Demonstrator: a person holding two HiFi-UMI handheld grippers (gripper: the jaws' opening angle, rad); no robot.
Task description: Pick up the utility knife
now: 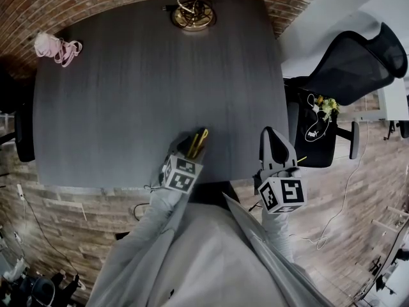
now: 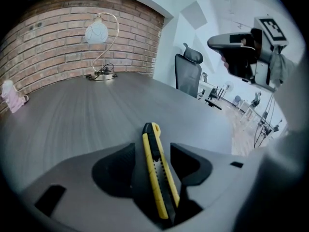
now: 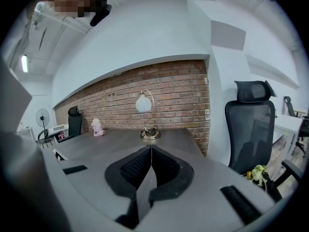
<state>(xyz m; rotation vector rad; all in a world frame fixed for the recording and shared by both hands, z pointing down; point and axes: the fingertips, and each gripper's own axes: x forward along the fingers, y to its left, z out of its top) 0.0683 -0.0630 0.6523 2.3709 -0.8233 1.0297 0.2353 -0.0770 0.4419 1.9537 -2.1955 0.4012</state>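
Note:
My left gripper [image 1: 192, 144] is shut on a yellow and black utility knife [image 1: 197, 142], held just above the near edge of the dark grey table [image 1: 140, 88]. In the left gripper view the utility knife [image 2: 157, 170] lies clamped lengthwise between the jaws of the left gripper [image 2: 153, 164], its tip pointing out over the table [image 2: 72, 115]. My right gripper [image 1: 273, 144] hovers at the table's near right corner, shut with nothing in it. The right gripper [image 3: 148, 168] shows its jaws pressed together and empty.
A gold-based lamp [image 1: 193, 13] with a white globe [image 2: 96, 32] stands at the table's far edge. A pink object [image 1: 56, 47] lies at the far left corner. A black mesh office chair [image 1: 348, 66] with a bag stands right of the table. Brick wall [image 3: 169, 93] runs behind.

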